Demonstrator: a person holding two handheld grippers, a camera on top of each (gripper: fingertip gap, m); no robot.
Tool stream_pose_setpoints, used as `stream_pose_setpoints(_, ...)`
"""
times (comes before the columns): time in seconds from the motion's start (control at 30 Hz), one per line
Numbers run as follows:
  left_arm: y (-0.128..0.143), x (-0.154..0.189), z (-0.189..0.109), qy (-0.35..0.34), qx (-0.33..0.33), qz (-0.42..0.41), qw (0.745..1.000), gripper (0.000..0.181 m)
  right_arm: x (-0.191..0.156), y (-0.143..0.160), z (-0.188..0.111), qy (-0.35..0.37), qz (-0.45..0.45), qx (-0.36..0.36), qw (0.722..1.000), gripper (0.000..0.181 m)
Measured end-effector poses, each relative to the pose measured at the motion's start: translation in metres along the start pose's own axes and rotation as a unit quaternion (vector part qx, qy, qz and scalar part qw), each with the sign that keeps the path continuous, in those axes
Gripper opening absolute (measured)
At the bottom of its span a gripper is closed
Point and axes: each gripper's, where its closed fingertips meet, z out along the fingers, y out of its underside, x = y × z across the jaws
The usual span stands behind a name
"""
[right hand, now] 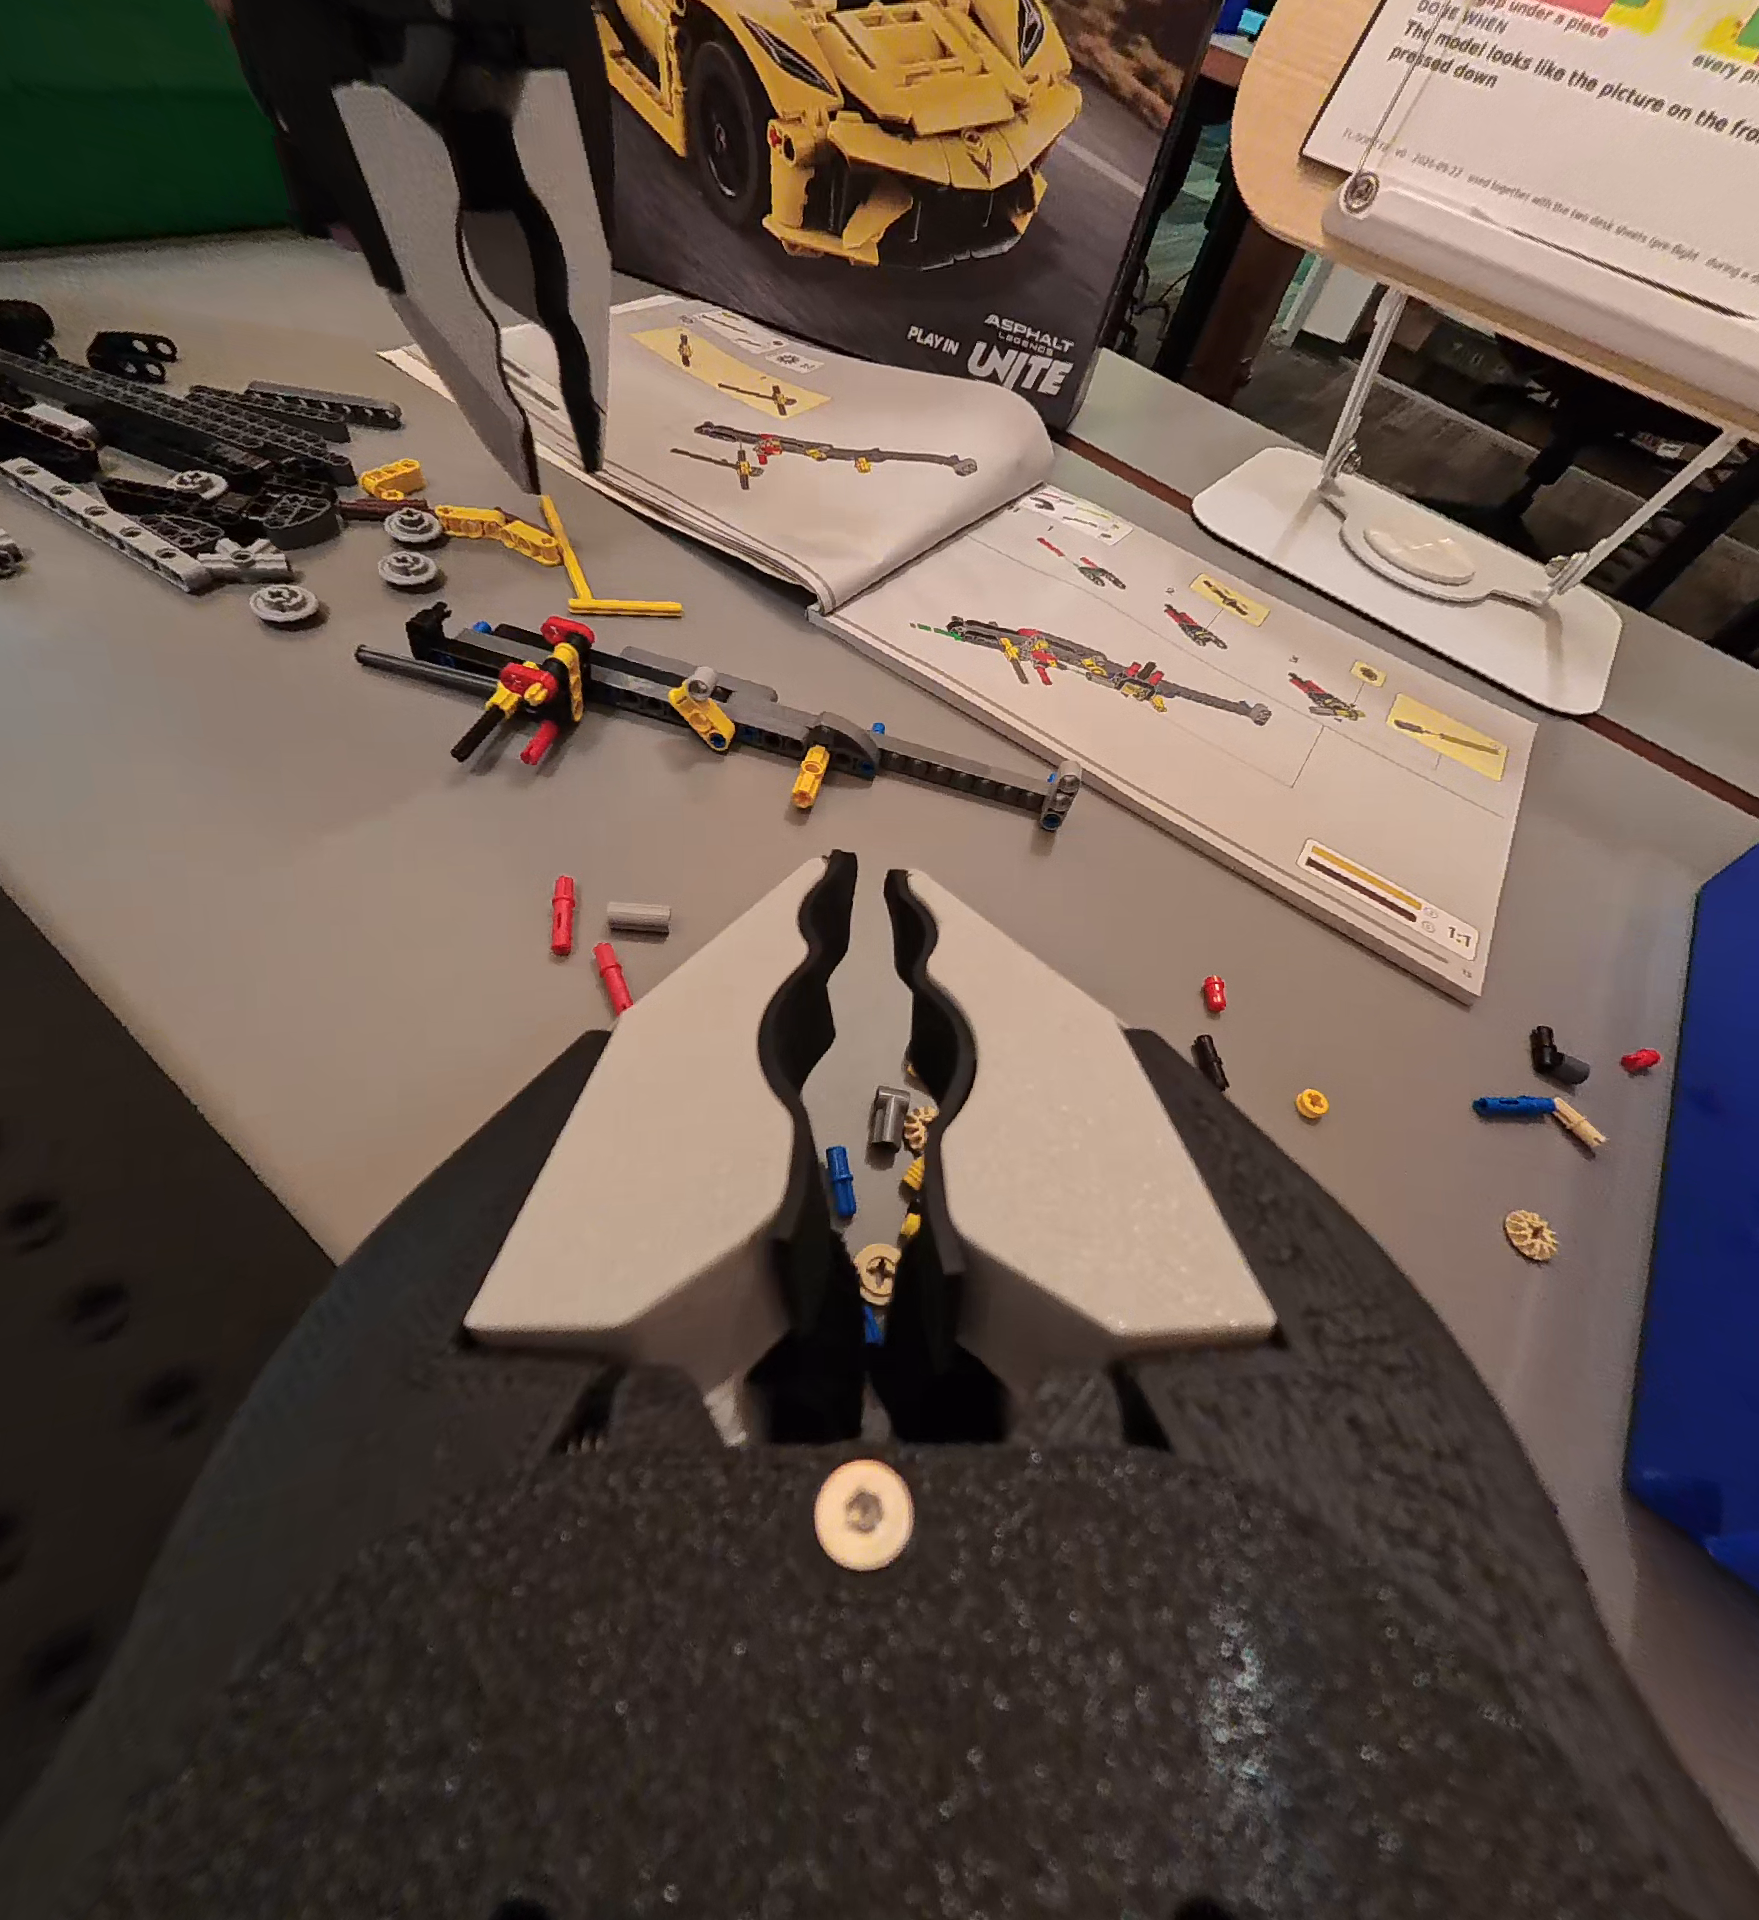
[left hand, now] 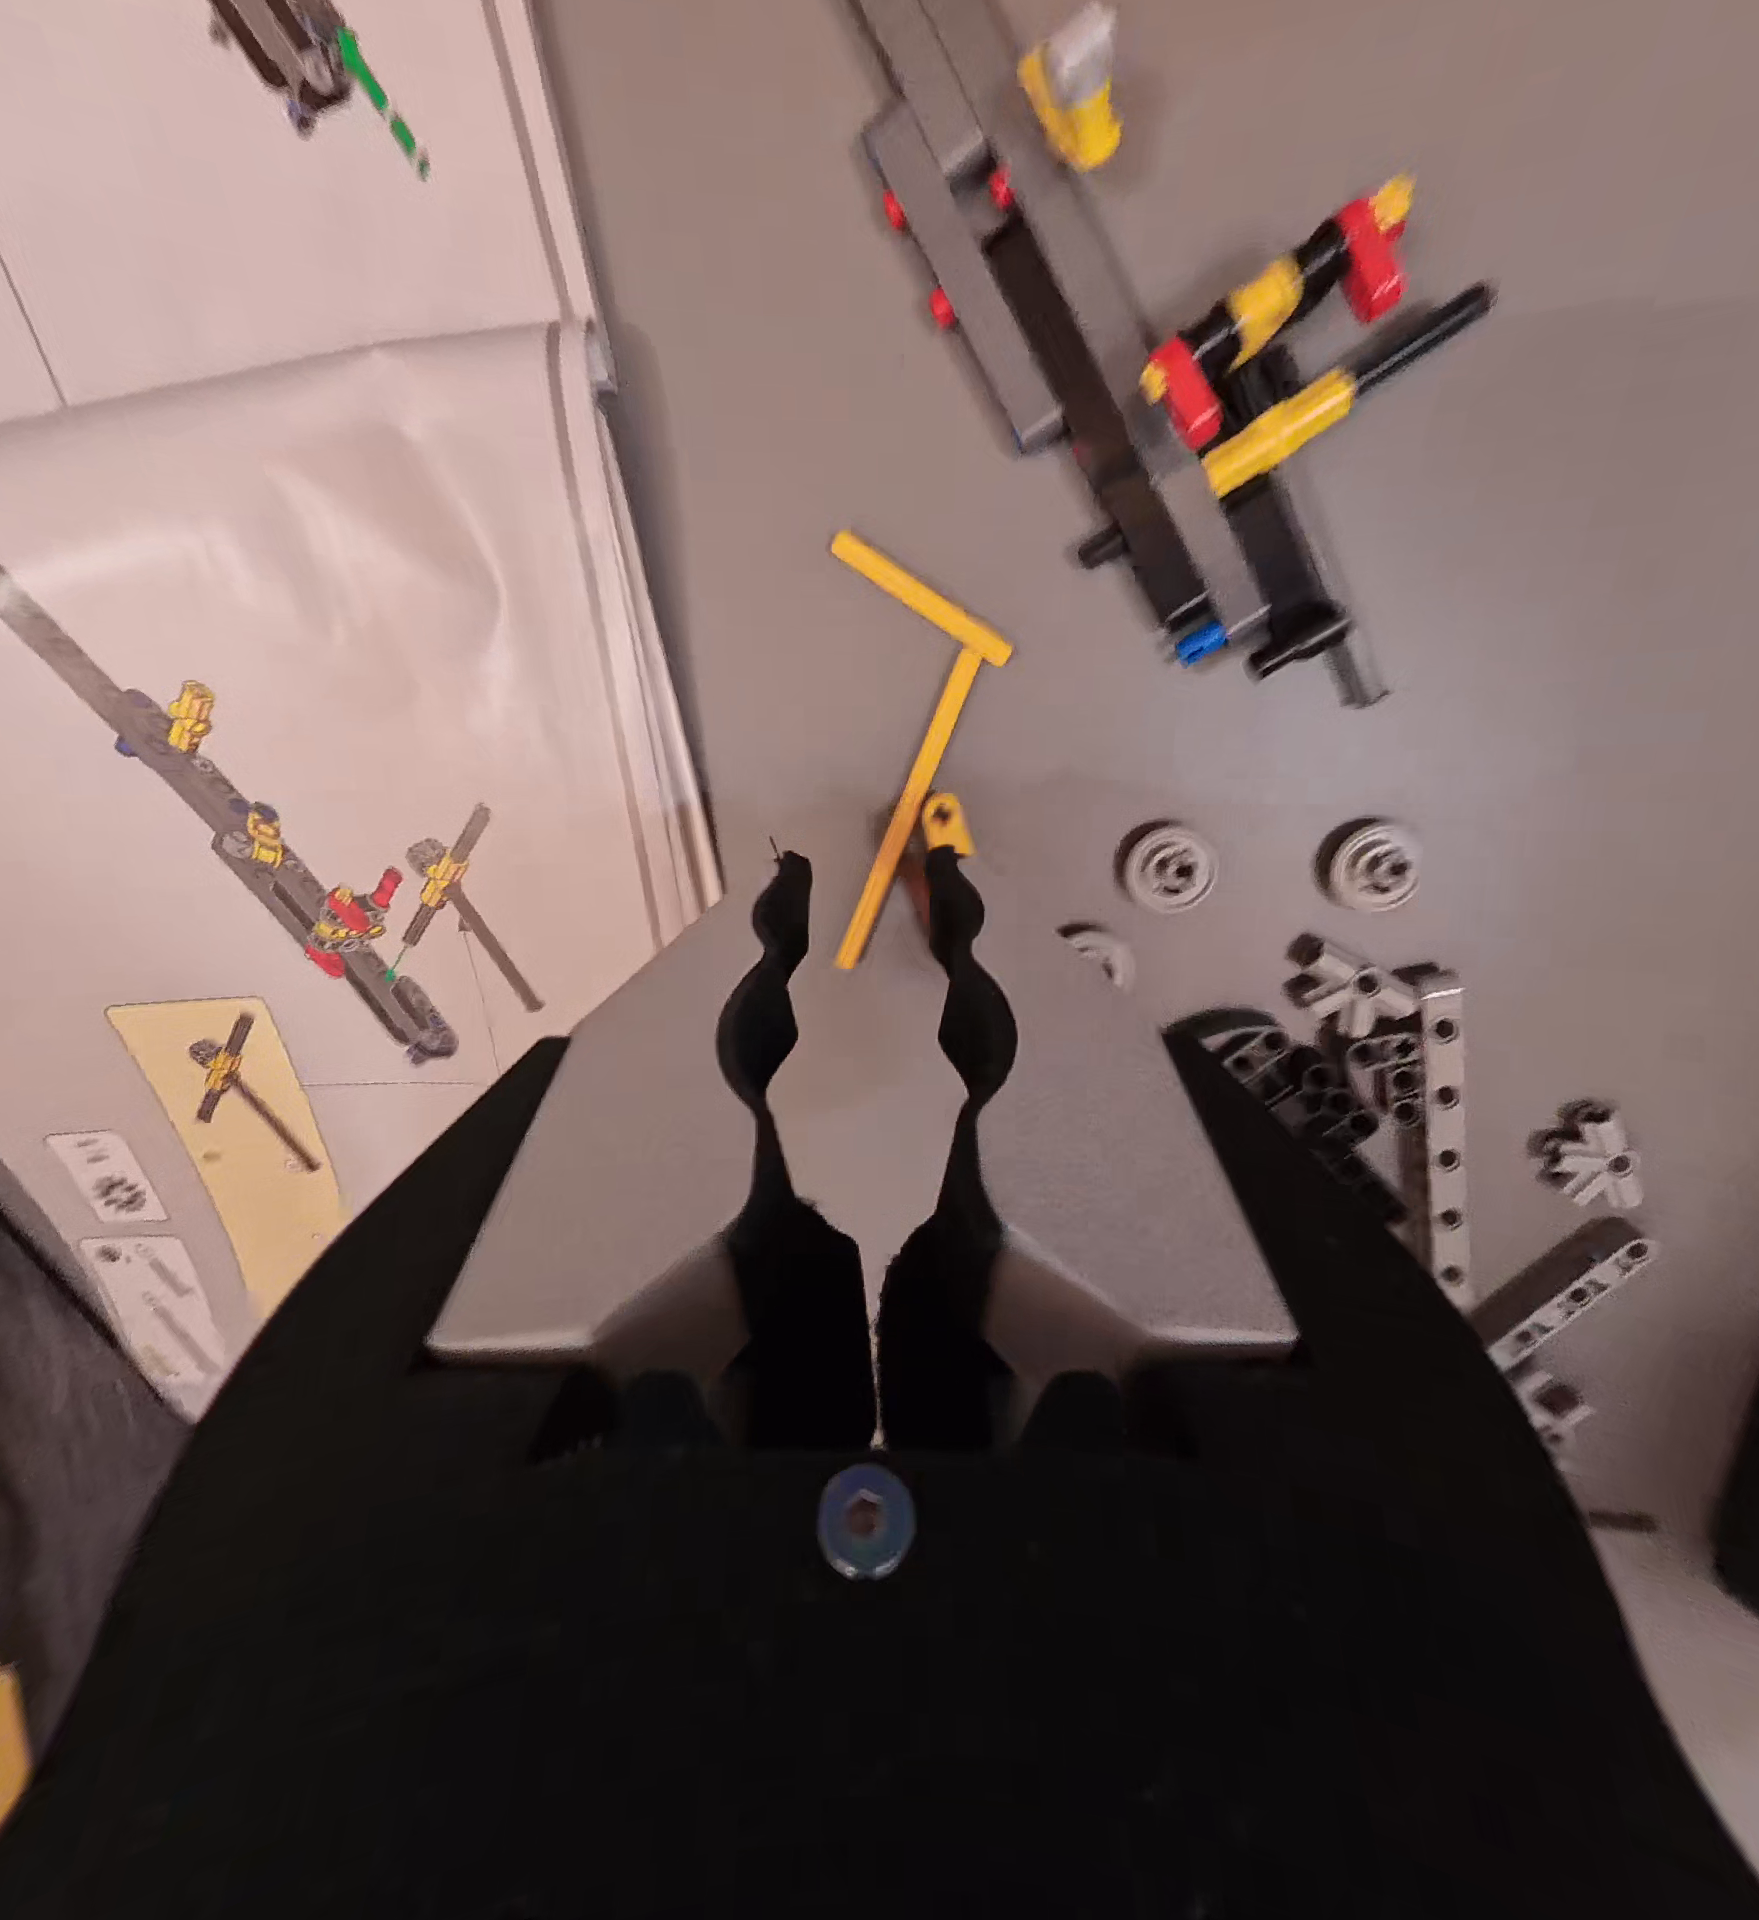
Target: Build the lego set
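The left hand-held gripper [left hand: 859, 862] is hanging above the grey surface [left hand: 1581, 727] with its two fingers apart, and nothing is lying between them. Its tips are pointing down just beside two thin yellow rods [left hand: 922, 717], which are lying on the surface in a T shape. A small yellow piece [left hand: 946, 823] is sitting right at the tip of one finger; I cannot tell if the finger is touching it.

The half-built lego frame [right hand: 709, 707] is lying flat on the surface, near the middle, between the two grippers. It is a long dark grey and black beam with yellow, red and blue pins sticking out of it. Beside it, the open instruction booklet [right hand: 1166, 707] is resting on the surface, and behind the booklet the box with the yellow car [right hand: 854, 156] is standing upright.

The right hand-held gripper [right hand: 867, 868] is staying low over the surface, with its fingers only a little apart at the tips and holding nothing. Under and around it, small loose pieces are lying: red pins [right hand: 563, 914], a short grey tube [right hand: 638, 918], a blue pin [right hand: 1509, 1105] and a tan gear [right hand: 1530, 1235]. A pile of grey and black beams [right hand: 127, 457] and some grey wheels [right hand: 413, 530] are lying well apart from it, on the far side of the frame.
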Motion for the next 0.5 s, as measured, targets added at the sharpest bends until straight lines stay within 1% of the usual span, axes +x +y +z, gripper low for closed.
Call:
stream_pose_setpoints(0.1, 0.016, -0.008, 0.000, -0.005, -0.040, 0.017, 0.999, 0.022, 0.000, -0.001, -0.001, 0.001, 0.000, 0.005, 1.000, 0.006)
stream_pose_setpoints(0.27, 0.028, -0.020, -0.002, -0.001, -0.053, 0.015, 0.998, 0.020, 0.002, -0.001, -0.001, 0.001, 0.010, 0.004, 1.000, 0.006)
stream_pose_setpoints(0.33, 0.020, -0.020, -0.002, 0.012, -0.028, -0.001, 1.000, 0.019, 0.003, -0.001, -0.001, 0.001, 0.013, 0.004, 1.000, 0.006)
stream_pose_setpoints(0.43, 0.001, -0.010, -0.001, 0.051, 0.017, -0.012, 0.998, 0.019, 0.004, -0.001, -0.001, 0.002, 0.015, 0.004, 1.000, 0.006)
stream_pose_setpoints(0.5, -0.005, -0.007, 0.000, 0.059, 0.022, -0.003, 0.998, 0.017, 0.004, -0.001, -0.001, 0.003, 0.015, 0.004, 1.000, 0.006)
